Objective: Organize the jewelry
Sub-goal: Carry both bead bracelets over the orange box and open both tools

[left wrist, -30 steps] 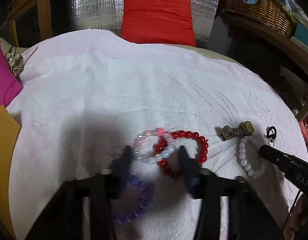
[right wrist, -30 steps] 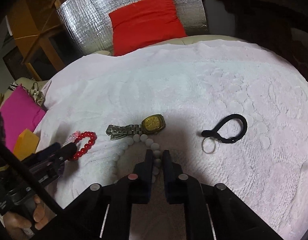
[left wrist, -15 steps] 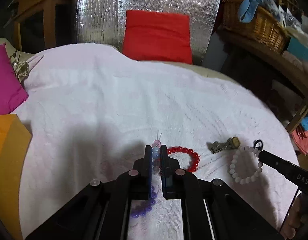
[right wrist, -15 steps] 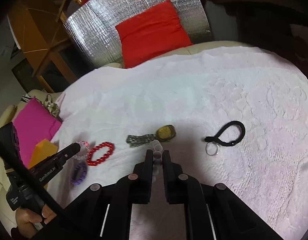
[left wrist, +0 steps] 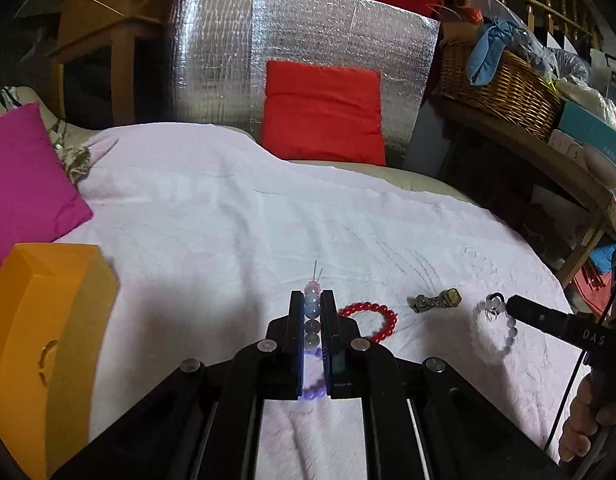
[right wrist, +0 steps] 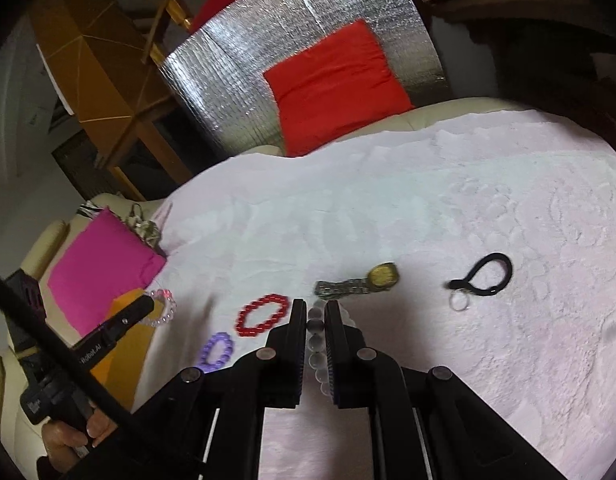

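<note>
- I am seeing a magenta cushion (left wrist: pixel 24 176) lying at the far left edge of the pink-white towel (left wrist: pixel 268 208), with an orange box (left wrist: pixel 48 340) just in front of it.
- I am holding the left tool (left wrist: pixel 312 304) with its jaws narrowed onto a pale pink-and-clear bead bracelet (left wrist: pixel 312 306); the beads are sitting in a line between the pads, and in the right wrist view the bracelet (right wrist: pixel 164 308) is hanging from the tool's tip (right wrist: pixel 142 306), clear of the towel.
- A purple bead bracelet (right wrist: pixel 217 352) is lying on the towel below that tool, partly hidden behind its fingers in the left wrist view.
- A red bead bracelet (left wrist: pixel 372 320) is lying flat just right of the left tool, apart from the purple one.
- A gold-faced wristwatch (left wrist: pixel 438 300) with a metal band is resting further right, near the red bracelet but not touching it.
- I am keeping the right tool (right wrist: pixel 316 312) clamped narrow on a white bead bracelet (right wrist: pixel 316 340); its beads are lining up between the pads, and the left wrist view shows its loop (left wrist: pixel 504 332) dangling from the tool.
- A black strap loop with a metal key ring (right wrist: pixel 484 276) is lying on the towel at the far right, well apart from the watch.
- A red cushion (left wrist: pixel 324 112) is leaning against a silver foil panel (left wrist: pixel 220 60) behind the towel.
</note>
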`<state>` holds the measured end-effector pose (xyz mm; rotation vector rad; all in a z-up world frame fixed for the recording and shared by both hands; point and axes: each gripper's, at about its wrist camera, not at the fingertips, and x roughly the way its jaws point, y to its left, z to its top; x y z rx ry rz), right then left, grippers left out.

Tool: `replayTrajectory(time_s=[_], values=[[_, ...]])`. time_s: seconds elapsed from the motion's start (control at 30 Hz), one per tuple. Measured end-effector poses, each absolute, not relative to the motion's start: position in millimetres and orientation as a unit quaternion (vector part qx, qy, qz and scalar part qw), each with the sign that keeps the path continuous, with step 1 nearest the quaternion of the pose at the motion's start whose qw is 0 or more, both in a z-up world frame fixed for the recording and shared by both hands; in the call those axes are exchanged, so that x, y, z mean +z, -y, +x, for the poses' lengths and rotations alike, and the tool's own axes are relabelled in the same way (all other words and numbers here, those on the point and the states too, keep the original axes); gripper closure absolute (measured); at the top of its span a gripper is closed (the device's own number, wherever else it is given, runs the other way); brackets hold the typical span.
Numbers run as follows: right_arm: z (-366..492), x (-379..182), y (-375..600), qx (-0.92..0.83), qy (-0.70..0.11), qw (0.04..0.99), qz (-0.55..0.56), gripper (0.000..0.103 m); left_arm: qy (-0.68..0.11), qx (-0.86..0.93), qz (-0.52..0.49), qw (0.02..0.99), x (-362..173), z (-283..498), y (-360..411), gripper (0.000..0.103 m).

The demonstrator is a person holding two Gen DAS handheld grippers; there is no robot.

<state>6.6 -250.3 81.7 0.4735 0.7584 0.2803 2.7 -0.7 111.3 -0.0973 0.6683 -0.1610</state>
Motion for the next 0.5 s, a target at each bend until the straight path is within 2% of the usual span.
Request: replayTrajectory(time_s=[0.5], values=[[-12,101,177,0.183,-0.346,0.899,0.196,0.093,-0.318,0.019,-0.018,0.948,126,-42,-42,0.095]])
